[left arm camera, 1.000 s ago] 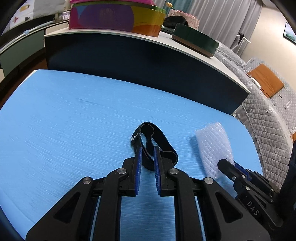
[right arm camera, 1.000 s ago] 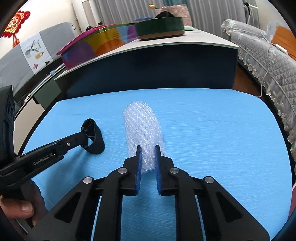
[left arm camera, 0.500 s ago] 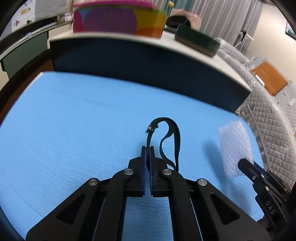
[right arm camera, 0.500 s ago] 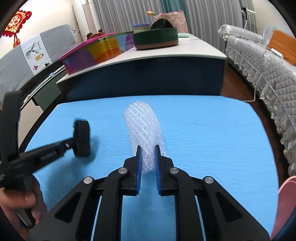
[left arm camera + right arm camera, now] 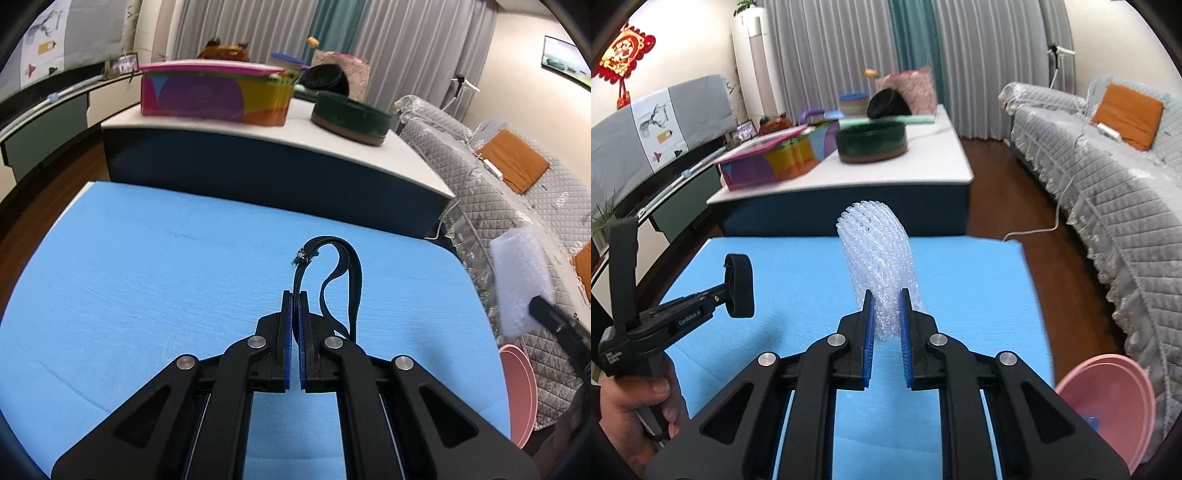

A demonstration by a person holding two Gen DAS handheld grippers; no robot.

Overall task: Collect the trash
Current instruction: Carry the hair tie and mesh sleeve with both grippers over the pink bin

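- Two pieces of trash are in view, one per gripper, both lifted clear of the blue table top (image 5: 155, 280).
- One black strap (image 5: 334, 258) is pinched in the left gripper (image 5: 294, 306), whose blue pads are pressed almost together with only the strap's thin edge between them.
- From the left wrist view the strap's long axis runs straight forward from the fingertips, loops over at its far end and hangs back down on the right side; a frayed bit sits at the top of the loop.
- From the right wrist view the same strap (image 5: 740, 286) shows as a dark upright oval at the tip of the left gripper (image 5: 726, 290), above the table's left part.
- One sheet of bubble wrap (image 5: 877, 258) is clamped in the right gripper (image 5: 886, 314), the jaws partly closed with the wrap's lower end squeezed between them.
- Its long axis stands nearly upright, rising from the fingertips and curling over at the top, leaning slightly left.
- From the left wrist view the bubble wrap (image 5: 521, 280) hangs past the table's right edge, above one pink bin (image 5: 519, 395); the right gripper's tip is blurred there.
- One pink bin (image 5: 1108, 402) sits low at the right, off the table.
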